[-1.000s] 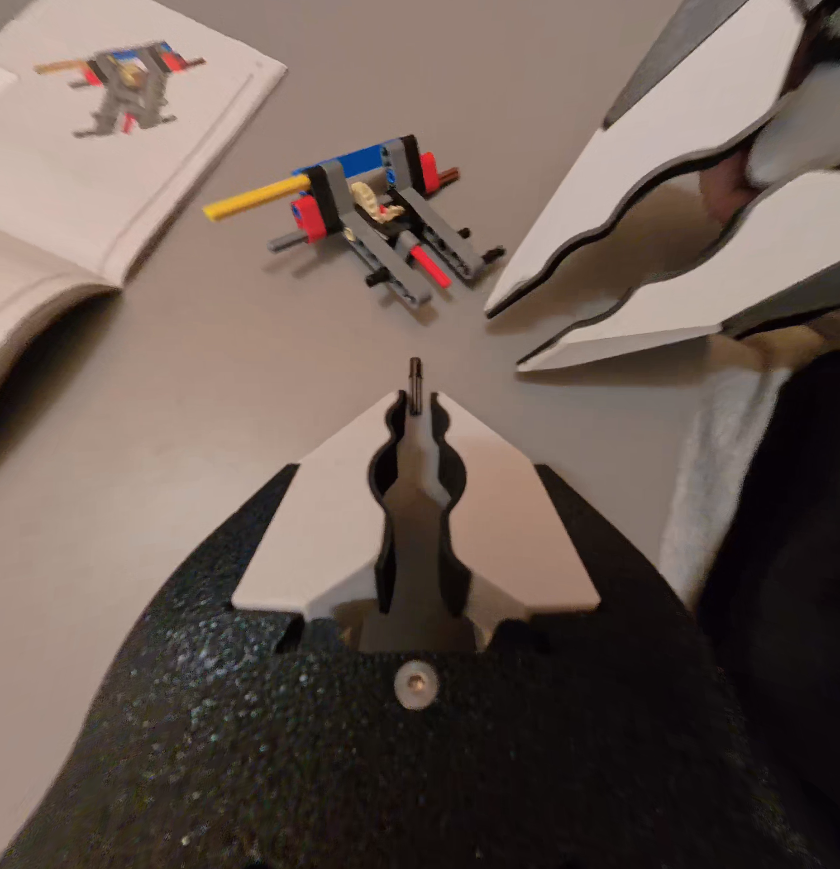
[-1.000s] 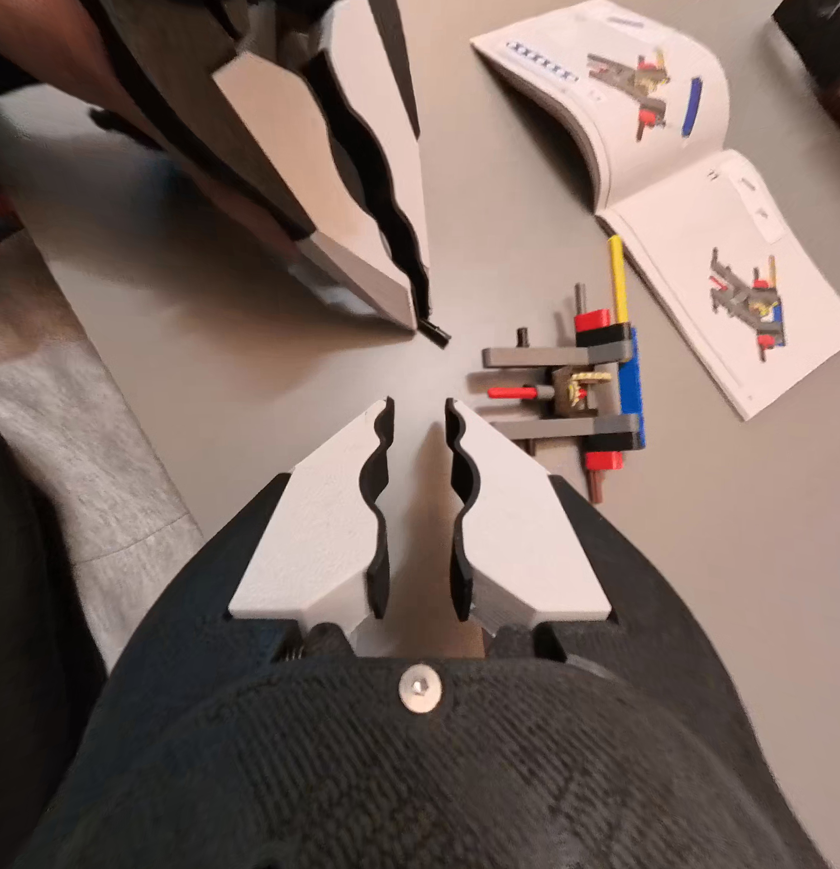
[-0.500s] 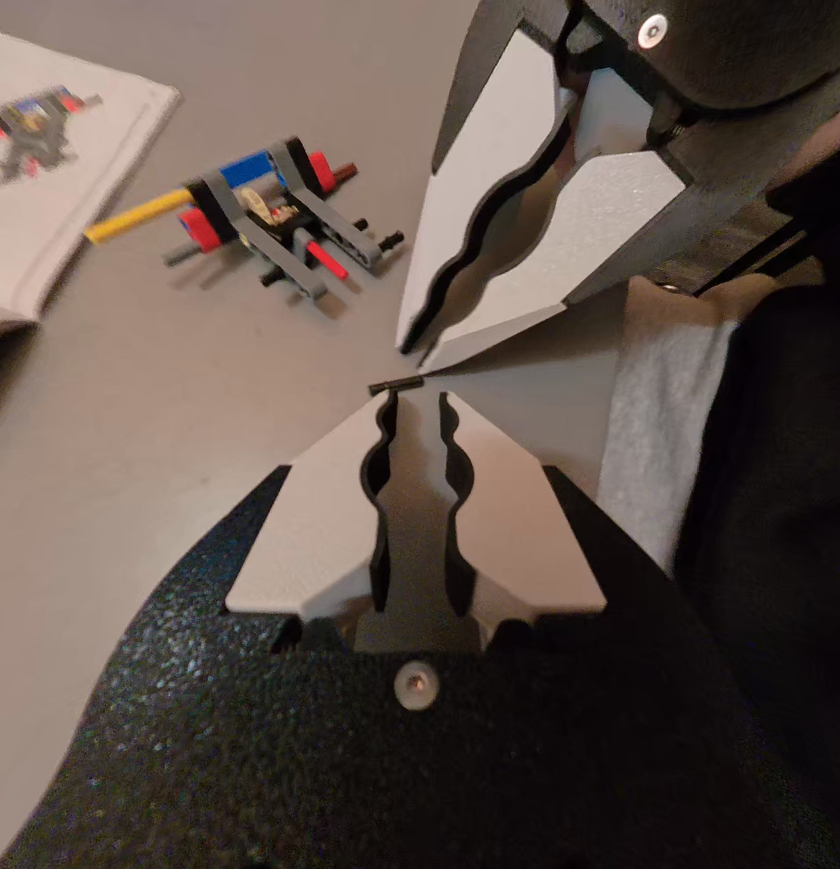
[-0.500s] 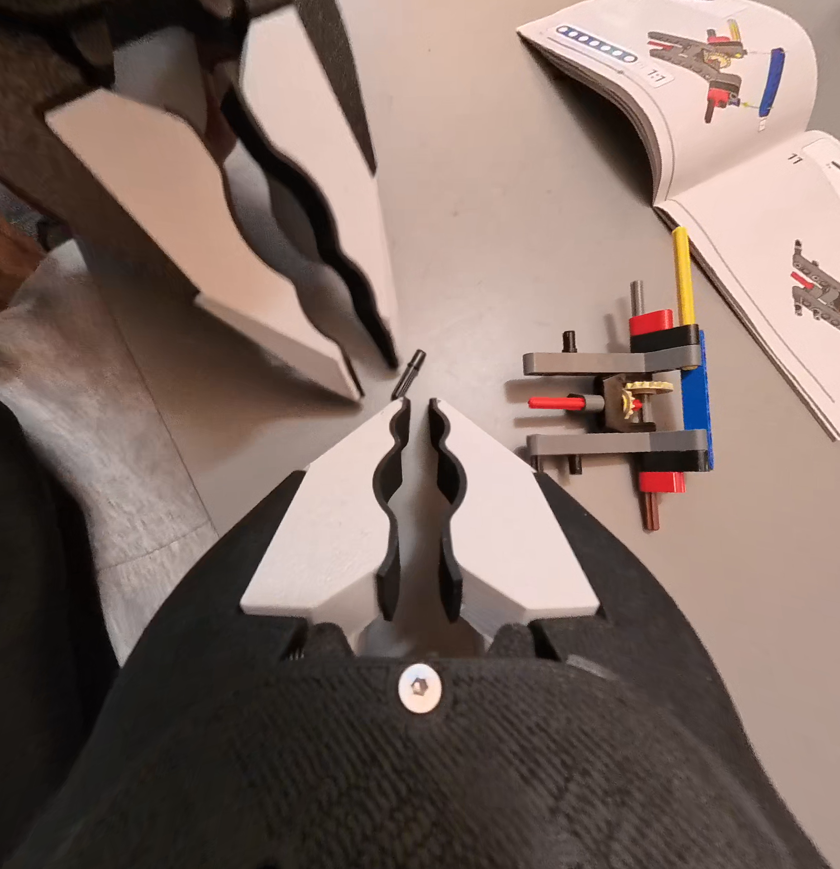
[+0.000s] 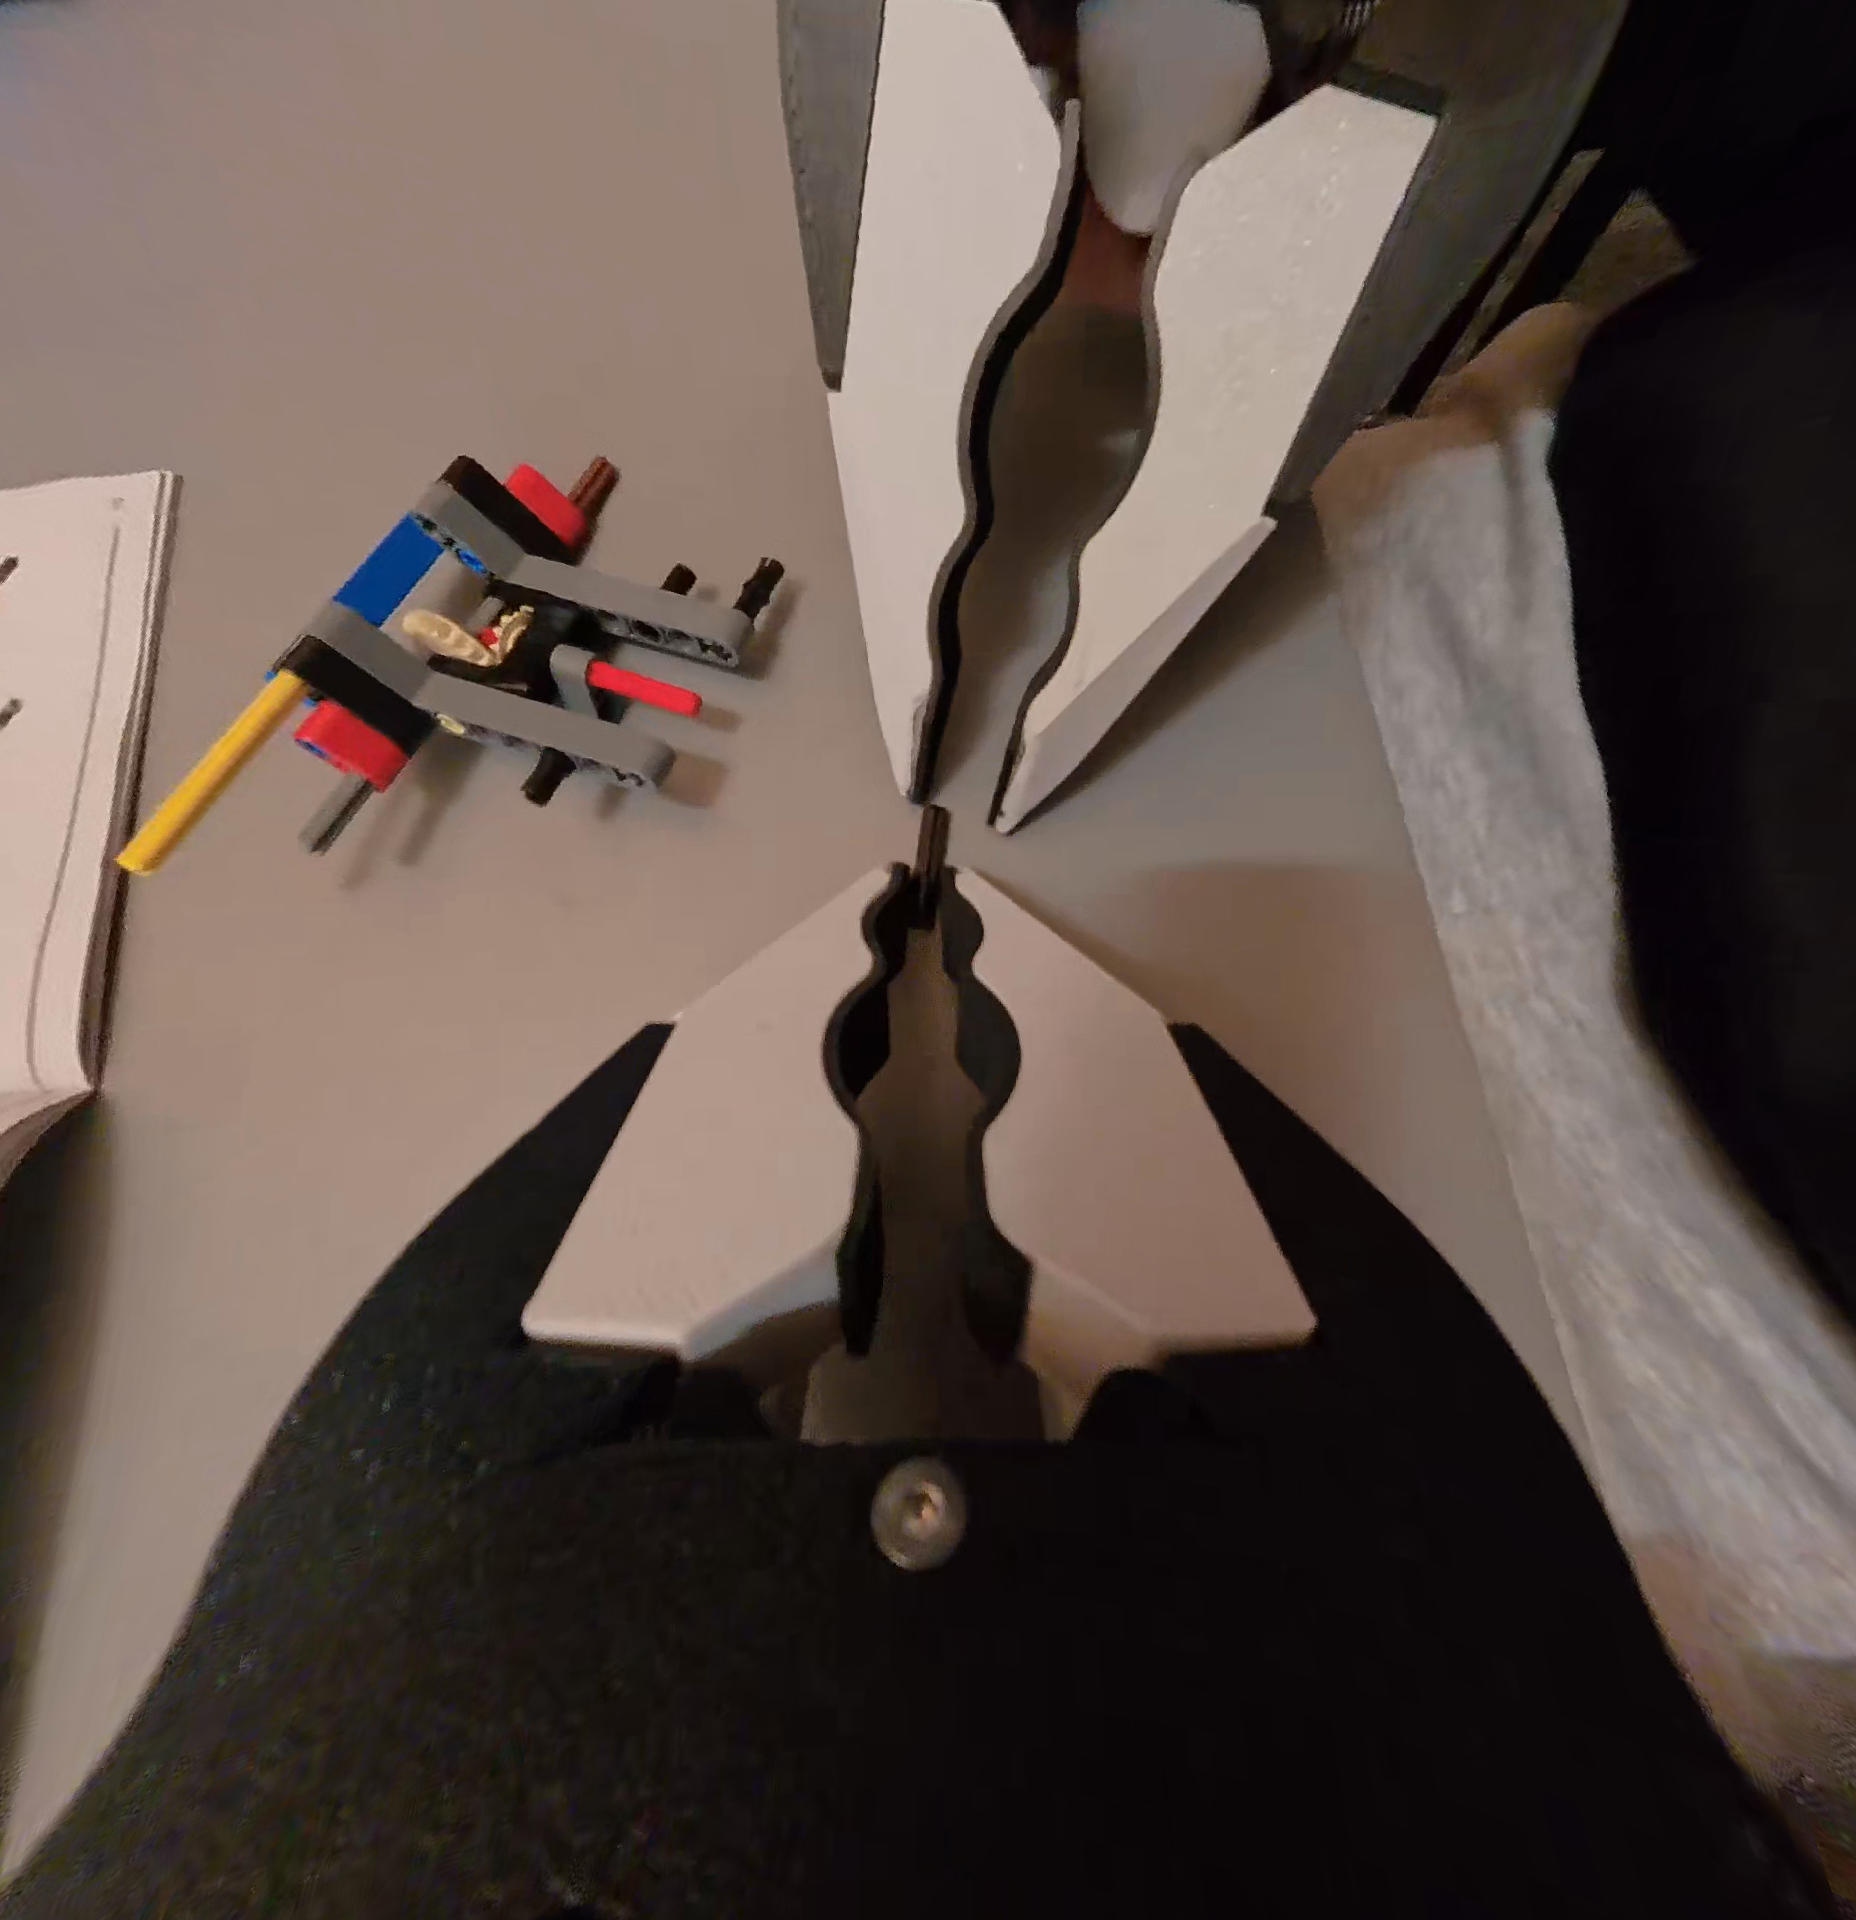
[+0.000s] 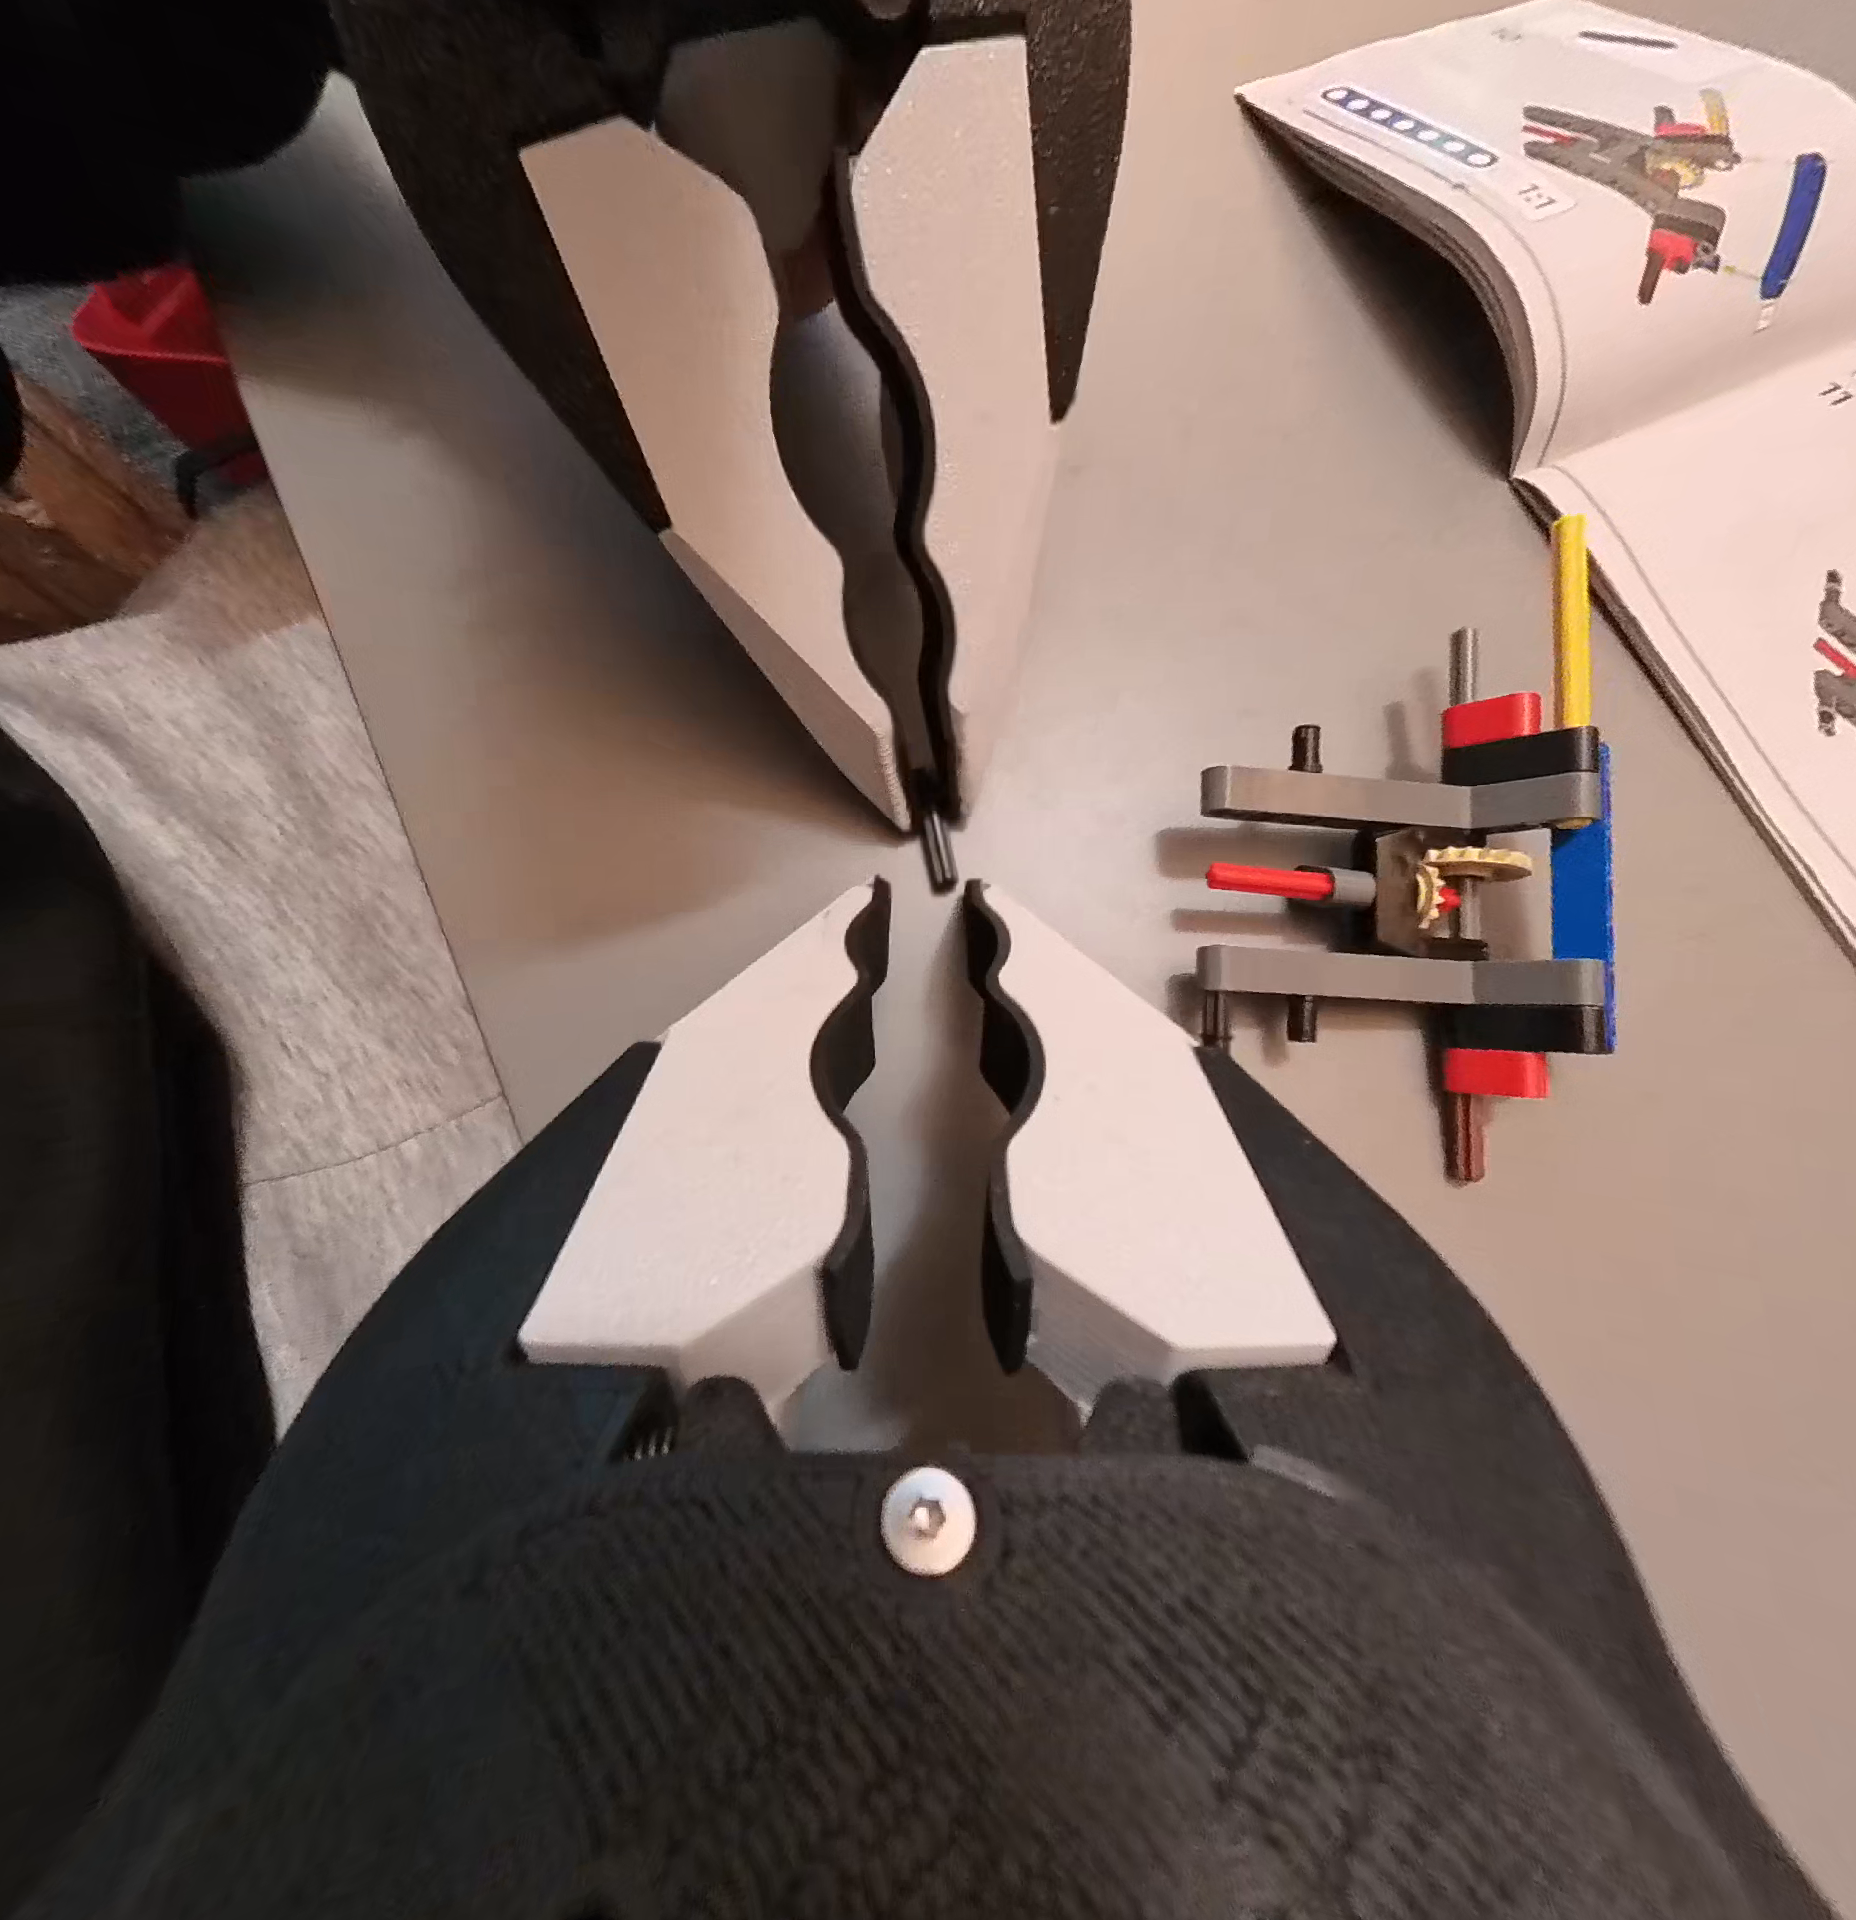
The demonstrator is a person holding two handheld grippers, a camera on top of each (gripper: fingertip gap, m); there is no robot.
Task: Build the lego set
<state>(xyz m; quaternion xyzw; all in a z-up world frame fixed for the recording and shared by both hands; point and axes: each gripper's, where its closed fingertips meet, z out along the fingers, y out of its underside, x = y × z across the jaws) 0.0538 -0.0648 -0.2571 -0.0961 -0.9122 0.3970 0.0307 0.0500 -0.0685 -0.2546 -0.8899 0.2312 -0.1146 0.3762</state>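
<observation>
Two white two-finger grippers meet tip to tip above the grey table [image 6: 1267, 499]: the left gripper [image 5: 922, 891] is pinched on one end of a small black plastic lego pin [image 5: 932, 847], and the right gripper [image 6: 926, 896] stands slightly parted just short of the free end. Light, stiff and slick, the pin probably wants gripping squarely across its bare half. Off to the side lies the part-built grey, blue and red lego assembly [image 5: 508, 655].

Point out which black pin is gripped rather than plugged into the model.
The black pin pinched at the left gripper tips; the others sit in the model's grey beams.
</observation>
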